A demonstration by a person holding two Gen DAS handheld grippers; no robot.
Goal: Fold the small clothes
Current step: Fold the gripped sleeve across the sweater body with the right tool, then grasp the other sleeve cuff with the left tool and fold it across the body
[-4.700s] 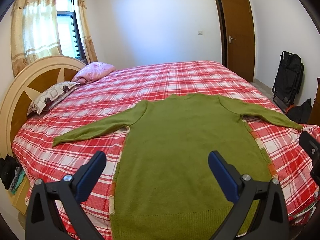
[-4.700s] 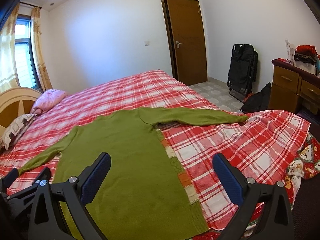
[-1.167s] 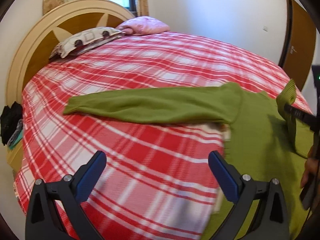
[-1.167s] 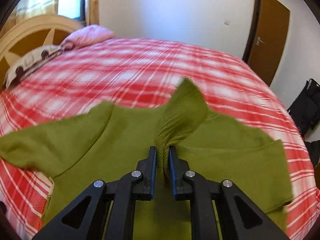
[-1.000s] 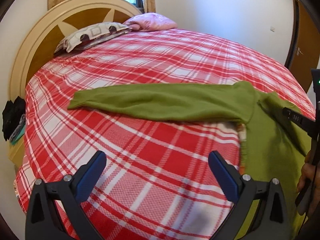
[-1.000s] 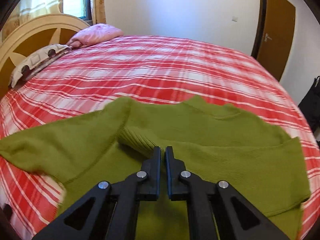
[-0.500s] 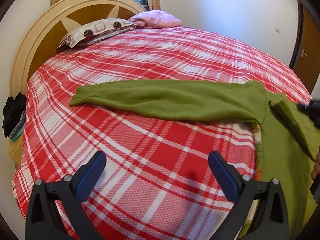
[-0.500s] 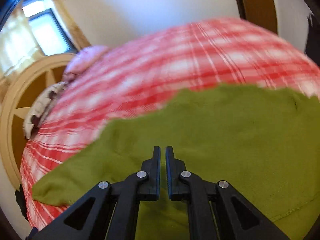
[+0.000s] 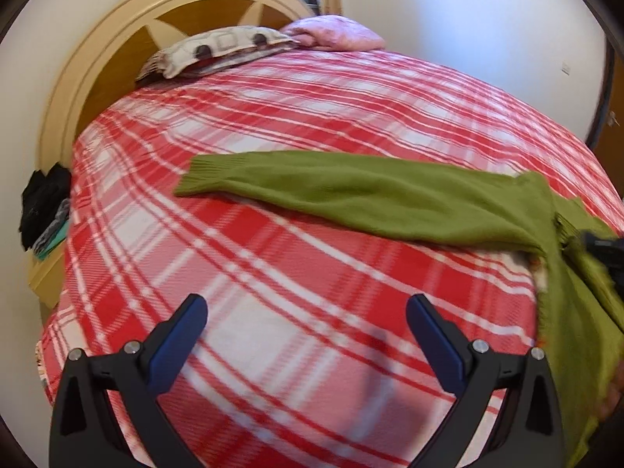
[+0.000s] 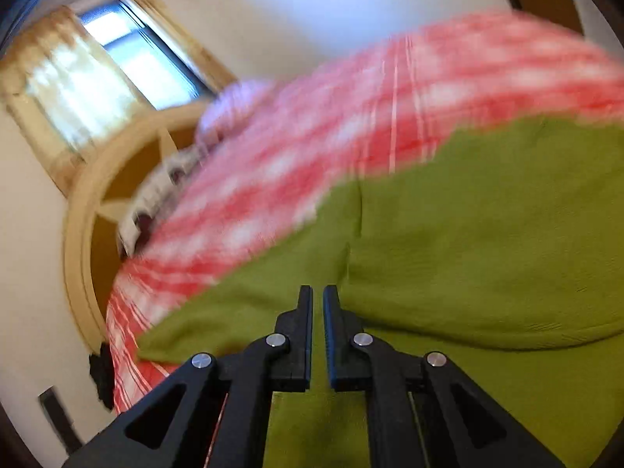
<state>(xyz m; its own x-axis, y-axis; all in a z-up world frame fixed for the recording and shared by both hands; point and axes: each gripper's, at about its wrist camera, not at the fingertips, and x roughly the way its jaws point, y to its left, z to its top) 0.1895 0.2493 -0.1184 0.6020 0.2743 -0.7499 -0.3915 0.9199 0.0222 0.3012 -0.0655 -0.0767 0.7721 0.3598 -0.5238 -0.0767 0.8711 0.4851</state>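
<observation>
Two black hand-held grippers fill the lower frames, the left gripper (image 9: 306,327) spread wide over bare red plaid bedspread (image 9: 273,273), the right gripper (image 10: 316,312) pinched together, empty, above the green knitted sweater (image 10: 468,253), whose sleeve stretches mid-frame.

Left gripper (image 9: 306,323): fingers spread wide, blue pads apart, nothing between them, angled downward. Right gripper (image 10: 317,304): fingers drawn together to a narrow slit, apparently empty though blurred, tilted downward and rolled.
</observation>
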